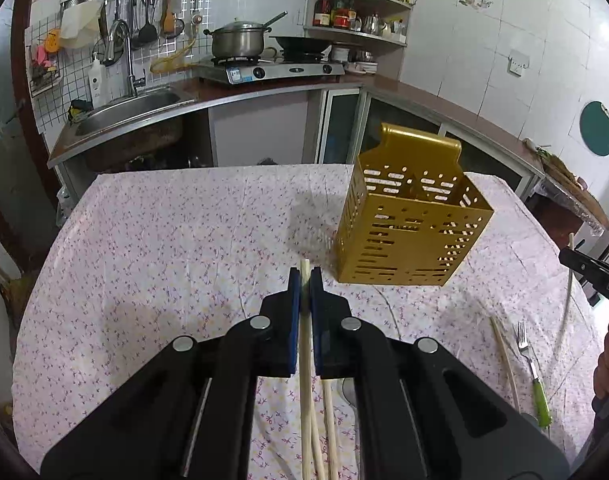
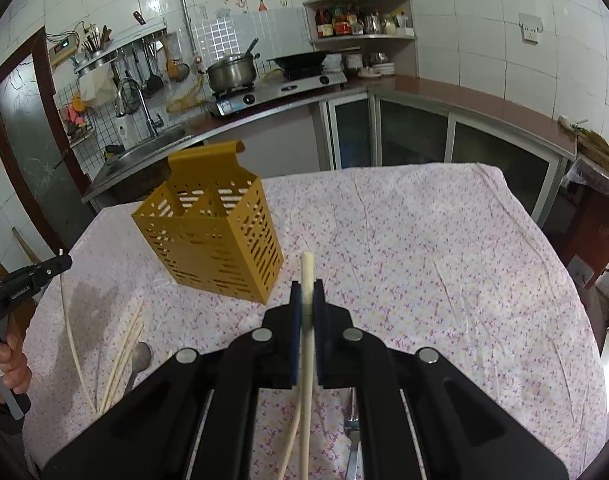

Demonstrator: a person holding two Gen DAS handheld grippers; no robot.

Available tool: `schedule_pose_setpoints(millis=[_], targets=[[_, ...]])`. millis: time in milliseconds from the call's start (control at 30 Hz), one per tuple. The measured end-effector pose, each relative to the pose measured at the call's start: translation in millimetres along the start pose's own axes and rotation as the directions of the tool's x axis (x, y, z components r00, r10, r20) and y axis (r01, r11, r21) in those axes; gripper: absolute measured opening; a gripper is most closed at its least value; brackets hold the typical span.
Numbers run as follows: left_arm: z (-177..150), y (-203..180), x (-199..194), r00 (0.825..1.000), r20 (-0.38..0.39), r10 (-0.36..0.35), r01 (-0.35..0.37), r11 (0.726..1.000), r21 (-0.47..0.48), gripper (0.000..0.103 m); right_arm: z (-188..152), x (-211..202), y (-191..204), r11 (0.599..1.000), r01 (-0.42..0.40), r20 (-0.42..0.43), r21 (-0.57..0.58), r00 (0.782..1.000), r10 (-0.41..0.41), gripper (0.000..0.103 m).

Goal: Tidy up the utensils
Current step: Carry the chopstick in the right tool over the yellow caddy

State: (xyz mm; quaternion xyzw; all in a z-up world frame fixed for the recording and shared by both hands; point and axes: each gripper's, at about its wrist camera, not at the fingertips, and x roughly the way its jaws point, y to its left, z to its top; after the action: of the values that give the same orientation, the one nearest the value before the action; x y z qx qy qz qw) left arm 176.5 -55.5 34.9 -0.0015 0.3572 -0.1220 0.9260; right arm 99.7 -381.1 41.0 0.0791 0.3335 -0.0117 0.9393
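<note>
A gold perforated utensil holder (image 1: 410, 224) stands on the floral tablecloth; it also shows in the right wrist view (image 2: 214, 240). My left gripper (image 1: 305, 276) is shut on a pale chopstick (image 1: 304, 360), held above the table just left of the holder. My right gripper (image 2: 307, 288) is shut on another pale chopstick (image 2: 307, 344), to the right of the holder. A green-handled fork (image 1: 534, 372) and a loose chopstick (image 1: 504, 356) lie at the right. A spoon (image 2: 141, 358) and several chopsticks (image 2: 124, 356) lie near the table's front left.
The table (image 2: 444, 260) wears a pink floral cloth. Behind it runs a counter with a sink (image 1: 124, 114), a gas stove with a pot (image 1: 238, 42) and a wok (image 1: 304, 43), and a corner shelf of bottles (image 1: 344, 14).
</note>
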Motion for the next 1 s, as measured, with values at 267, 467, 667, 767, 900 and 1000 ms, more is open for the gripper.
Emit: schedule_pose_setpoints(millis=[267,467,667,767,900,1000], targets=[[5,1,-17,0.999,0.049,-0.002,0.002,1.0,-0.007,0.004,7,-22,7,1.0,0.006,0.062,-0.023,0.998,-0.004,0.006],[13,-1,-34,0.994,0.107,0.003,-0.003,1.0,0.008,0.004,15,-41,15,0.999,0.004,0.113,-0.049,0.994,0.002,0.006],[33,-7,-48,0.987,0.162,-0.009,0.006,1.0,0.019,0.004,35,-60,27,0.997,-0.004,0.18,-0.071,0.983,0.017,0.006],[50,-14,-54,0.98,0.196,-0.017,0.011,0.999,0.031,0.003,52,-68,35,0.996,-0.007,0.217,-0.088,0.976,0.026,0.006],[81,-28,-60,0.968,0.248,-0.033,0.021,0.999,0.048,0.003,81,-75,46,0.994,-0.016,0.271,-0.107,0.962,0.045,0.006],[104,-38,-65,0.955,0.292,-0.047,0.029,0.998,0.064,0.004,104,-76,55,0.994,-0.024,0.314,-0.111,0.948,0.058,0.006]])
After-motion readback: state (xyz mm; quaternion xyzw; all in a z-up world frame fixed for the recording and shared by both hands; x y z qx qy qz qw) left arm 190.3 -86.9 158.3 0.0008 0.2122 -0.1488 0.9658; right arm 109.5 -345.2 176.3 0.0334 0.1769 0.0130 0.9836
